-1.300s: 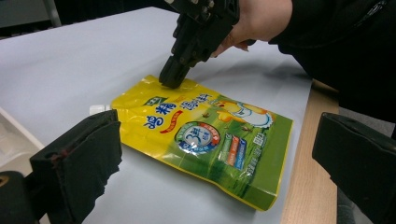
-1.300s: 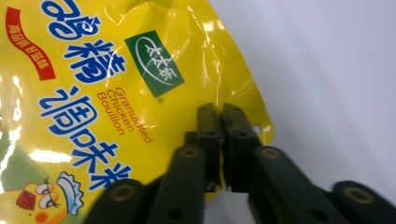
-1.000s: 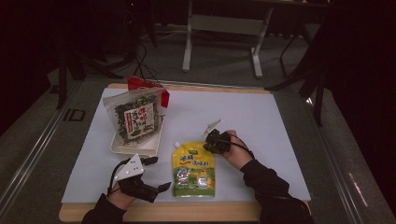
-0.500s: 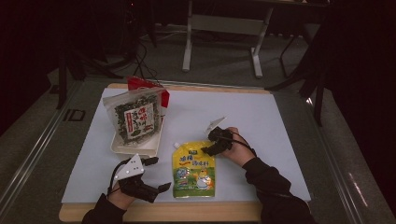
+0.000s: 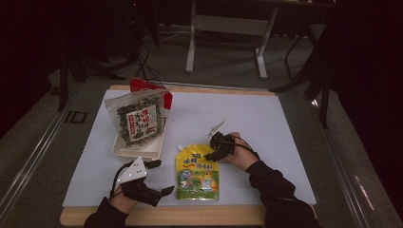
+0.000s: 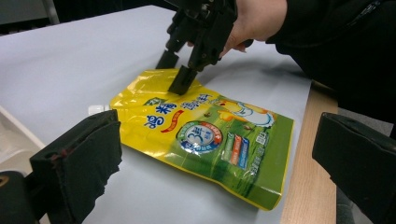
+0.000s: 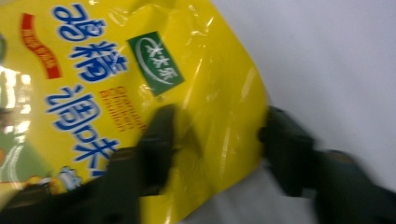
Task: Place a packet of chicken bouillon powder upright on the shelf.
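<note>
Right gripper (image 5: 215, 151) straddled the upper right edge of the yellow seasoning pouch (image 5: 196, 172), its jaws apart with one on the film and one just off the edge. The pouch lay flat on the white table sheet (image 5: 266, 123), near the tray (image 5: 124, 152) holding a seaweed packet (image 5: 138, 118). Left gripper (image 5: 159, 178) waited wide open beside the pouch. Slick, slack film could have slipped free or crumpled under a shallow pinch.

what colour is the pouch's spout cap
White; the spout cap on the yellow pouch shows best in the left gripper view.
</note>
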`<state>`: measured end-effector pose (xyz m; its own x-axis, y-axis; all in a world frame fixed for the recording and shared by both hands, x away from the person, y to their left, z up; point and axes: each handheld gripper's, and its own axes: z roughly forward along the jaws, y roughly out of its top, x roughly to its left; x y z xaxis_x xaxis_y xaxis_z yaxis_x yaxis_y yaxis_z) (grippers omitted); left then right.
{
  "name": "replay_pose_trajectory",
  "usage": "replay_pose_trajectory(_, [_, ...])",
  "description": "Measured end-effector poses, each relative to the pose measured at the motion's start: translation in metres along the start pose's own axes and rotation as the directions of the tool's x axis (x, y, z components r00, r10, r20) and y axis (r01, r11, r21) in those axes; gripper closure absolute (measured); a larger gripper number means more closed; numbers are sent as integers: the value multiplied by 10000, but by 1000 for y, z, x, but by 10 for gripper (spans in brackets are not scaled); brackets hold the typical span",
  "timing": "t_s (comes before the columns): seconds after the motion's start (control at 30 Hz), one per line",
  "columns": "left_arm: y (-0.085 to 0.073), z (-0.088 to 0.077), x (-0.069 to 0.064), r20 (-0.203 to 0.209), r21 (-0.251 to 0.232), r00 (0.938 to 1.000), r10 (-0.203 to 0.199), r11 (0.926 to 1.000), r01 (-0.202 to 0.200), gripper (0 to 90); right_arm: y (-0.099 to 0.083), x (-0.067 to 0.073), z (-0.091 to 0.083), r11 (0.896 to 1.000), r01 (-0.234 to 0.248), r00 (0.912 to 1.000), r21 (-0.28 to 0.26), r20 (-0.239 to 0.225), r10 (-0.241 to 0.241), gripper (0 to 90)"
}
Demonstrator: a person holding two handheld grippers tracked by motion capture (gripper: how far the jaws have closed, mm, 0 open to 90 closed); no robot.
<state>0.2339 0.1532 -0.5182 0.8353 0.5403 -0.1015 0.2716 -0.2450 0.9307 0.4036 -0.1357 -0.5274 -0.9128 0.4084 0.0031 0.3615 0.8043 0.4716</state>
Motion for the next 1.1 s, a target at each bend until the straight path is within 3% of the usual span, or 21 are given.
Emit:
replay_pose_trajectory(0.1, [0, 0, -1, -8, 21, 10000, 20, 10000, -20, 25, 3, 1, -1, 9998, -146, 9997, 148, -216, 149, 725])
replay_pose_trajectory(0.2, [0, 0, 0, -9, -7, 10000, -1, 10000, 1, 25, 4, 4, -1, 9994, -251, 9981, 228, -552, 263, 849])
replay_pose_trajectory(0.4, [1, -2, 1, -43, -58, 10000, -26, 10000, 26, 25, 5, 5, -7, 9998, -206, 9979, 30, -615, 208, 867])
replay_pose_trajectory(0.83, [1, -1, 2, -207, -179, 9998, -8, 9998, 4, 25, 10, 17, -47, 9946, 319, 9990, -984, -269, -348, 870])
replay_pose_trajectory(0.97, [3, -1, 3, -241, -260, 9990, -384, 9989, 377, 25, 10, 23, -60, 9904, 534, 9984, -1273, -139, -557, 870])
replay_pose_trajectory(1.1, [6, 1, 5, -453, 164, 9967, -666, 9976, 674, 26, 12, 34, -75, 9830, 854, 9963, -1628, 74, -853, 871])
